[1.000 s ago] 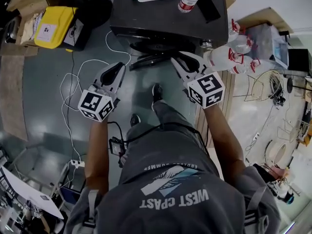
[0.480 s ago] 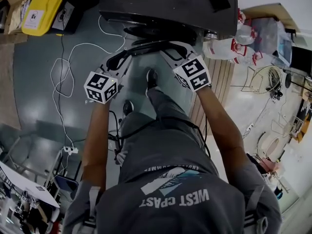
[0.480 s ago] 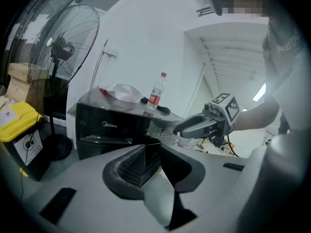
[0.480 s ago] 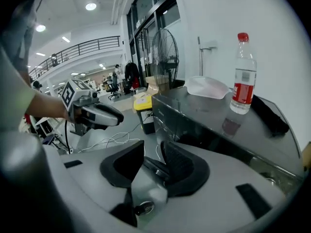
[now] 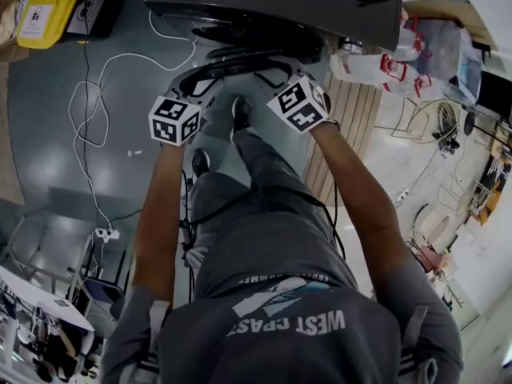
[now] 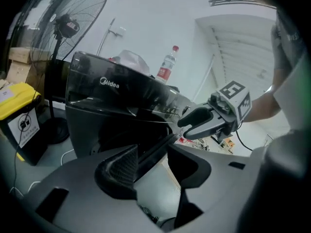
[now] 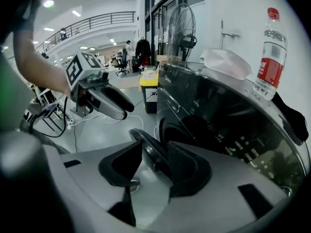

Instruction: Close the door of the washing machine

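While a person stands close before the dark washing machine [image 5: 272,10], its round door [image 5: 240,64] hangs open, swung out from the machine's near face toward the person's feet. Both hand-held grippers sit at the door's outer rim, the left one at its left side and the right one at its right. The left gripper [image 6: 153,166] has its jaws spread wide, having just been opening, and the door's dark edge runs slantwise through the gap between them without either pad pressing on it. The right gripper [image 7: 153,169] is likewise wide, its jaws also just having opened, and the door's rim stands in its gap, close by the right pad. A clear water bottle [image 7: 268,57] with a red cap stands upright on the machine's top. On the grey floor to the left lie a white cable [image 5: 88,110] and, farther off, a yellow bin [image 5: 48,10].
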The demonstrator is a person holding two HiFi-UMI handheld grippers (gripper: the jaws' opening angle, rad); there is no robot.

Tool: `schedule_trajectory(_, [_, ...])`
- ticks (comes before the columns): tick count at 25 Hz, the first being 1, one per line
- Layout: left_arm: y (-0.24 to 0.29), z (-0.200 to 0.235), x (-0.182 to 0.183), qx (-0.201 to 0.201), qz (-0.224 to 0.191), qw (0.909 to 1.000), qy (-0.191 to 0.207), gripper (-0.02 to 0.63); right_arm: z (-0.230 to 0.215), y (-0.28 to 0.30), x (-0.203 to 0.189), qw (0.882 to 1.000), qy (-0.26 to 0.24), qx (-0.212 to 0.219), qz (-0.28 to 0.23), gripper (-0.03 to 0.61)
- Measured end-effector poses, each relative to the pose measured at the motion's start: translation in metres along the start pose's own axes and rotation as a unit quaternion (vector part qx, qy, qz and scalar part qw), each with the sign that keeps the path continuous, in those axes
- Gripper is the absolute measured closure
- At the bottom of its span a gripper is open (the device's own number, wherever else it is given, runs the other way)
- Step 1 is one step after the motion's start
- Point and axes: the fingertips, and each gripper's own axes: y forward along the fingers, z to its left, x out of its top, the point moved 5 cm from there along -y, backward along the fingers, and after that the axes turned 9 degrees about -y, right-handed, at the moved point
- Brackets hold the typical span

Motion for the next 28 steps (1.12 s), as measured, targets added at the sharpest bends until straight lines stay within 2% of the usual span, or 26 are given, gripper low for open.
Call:
schedule_trajectory(8, [0.037,0.008,-0.035,0.028,0.041,0.9987,0.012,0.416,0.007,0.031,-0.024,0.991,-0.122,-0.015,0.061,0.382])
schedule_trajectory(12, [0.050,0.011,-0.044,0.050,0.050,0.9975,0.013,0.416,0.007,0.043,-0.032,0.984,-0.157,-0.020,0.087,0.383])
schedule_trajectory(18, [0.056,0.015,-0.041,0.075,0.026,0.9965,0.025,0.413,0.004,0.050,-0.031,0.981,-0.165,-0.044,0.093,0.390])
schedule_trajectory(28, [0.070,0.032,-0.016,0.099,0.002,0.9944,0.036,0.416,-0.018,0.061,-0.022,0.983,-0.138,-0.091,0.082,0.390])
